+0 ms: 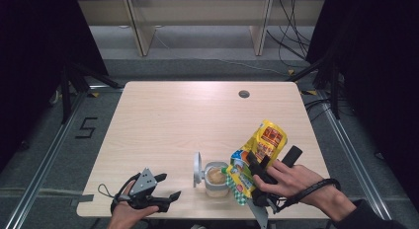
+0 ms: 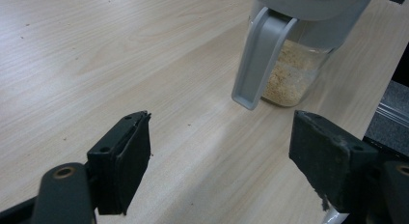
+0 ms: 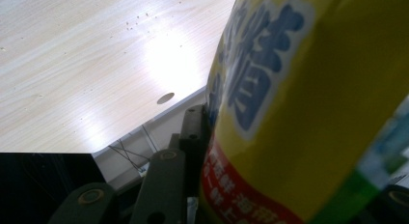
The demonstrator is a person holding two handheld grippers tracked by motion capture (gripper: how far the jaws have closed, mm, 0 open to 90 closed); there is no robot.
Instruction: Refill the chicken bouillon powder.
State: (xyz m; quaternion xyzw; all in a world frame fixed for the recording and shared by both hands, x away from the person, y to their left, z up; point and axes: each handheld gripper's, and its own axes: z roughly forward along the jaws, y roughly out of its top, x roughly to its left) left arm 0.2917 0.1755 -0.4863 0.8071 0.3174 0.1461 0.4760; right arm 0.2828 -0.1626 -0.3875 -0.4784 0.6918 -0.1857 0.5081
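A clear jar [image 1: 216, 178] with a grey rim and a flipped-up grey lid [image 1: 197, 169] stands near the table's front edge, with tan powder inside. A yellow printed pouch [image 1: 254, 155] is tilted mouth-down over the jar, and my right gripper [image 1: 260, 166] is shut on it. In the right gripper view the pouch [image 3: 308, 108] presses against the left jaw pad. My left gripper [image 1: 165, 187] rests open at the front left, nothing between its fingers. In the left gripper view the jar [image 2: 294, 72] and its grey handle [image 2: 260, 57] stand ahead of the wide-apart jaws.
The wooden table [image 1: 173, 120] has a round cable hole [image 1: 243, 94] at its far right. Small crumbs [image 3: 137, 19] lie scattered on the wood. Black frame legs and cables stand on the floor beyond the table.
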